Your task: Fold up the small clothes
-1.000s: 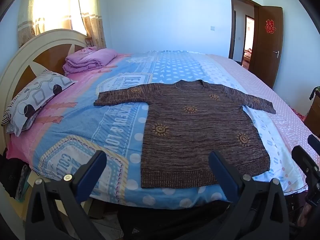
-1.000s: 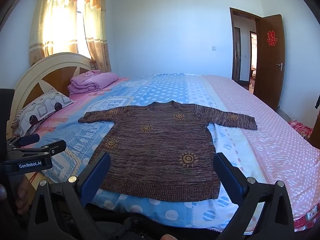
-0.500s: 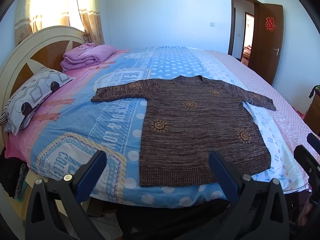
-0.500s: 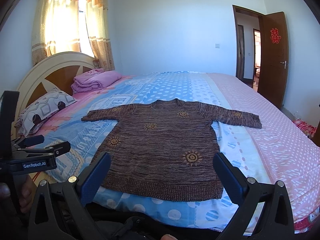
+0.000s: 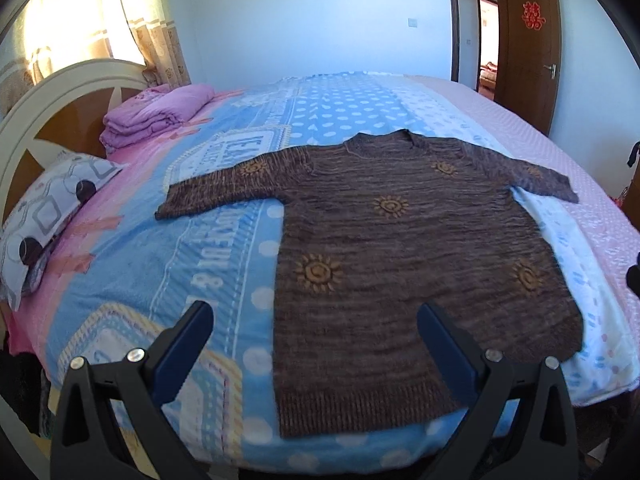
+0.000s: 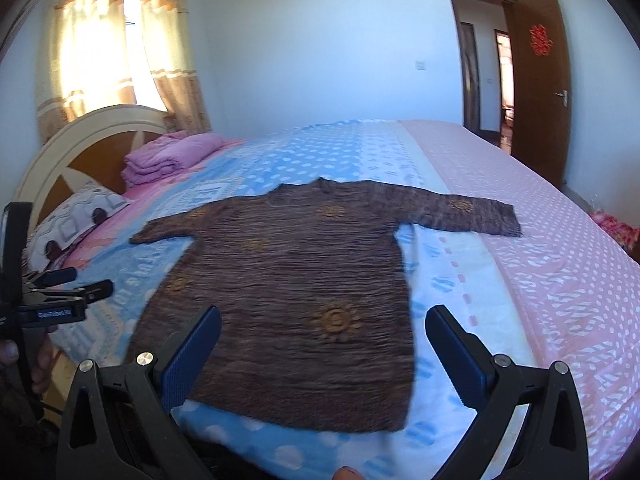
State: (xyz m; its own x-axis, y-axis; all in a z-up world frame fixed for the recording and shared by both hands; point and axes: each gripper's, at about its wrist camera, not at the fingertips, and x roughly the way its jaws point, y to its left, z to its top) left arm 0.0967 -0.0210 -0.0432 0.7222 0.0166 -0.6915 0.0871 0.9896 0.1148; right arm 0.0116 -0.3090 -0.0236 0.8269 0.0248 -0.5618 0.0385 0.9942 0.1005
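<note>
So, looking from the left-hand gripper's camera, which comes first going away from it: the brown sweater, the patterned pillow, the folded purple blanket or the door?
From the left gripper:
1. Brown sweater, spread flat just ahead, hem between the open fingers.
2. Patterned pillow, off to the left by the headboard.
3. Folded purple blanket, farther back left.
4. Door, far right, standing open.

A brown sweater (image 5: 404,264) of coarse ribbed knit is being shown lying matt on a soft, fleecy printed bedspread (image 5: 192,264). Matt black plastic arms with blue textured pads (image 6: 192,354) and shiny metal screws (image 6: 144,358) are being displayed. The headboard (image 6: 80,148) is being seen as cream-painted and varnished wood; the door (image 6: 540,80) as smooth brown wood.
</note>
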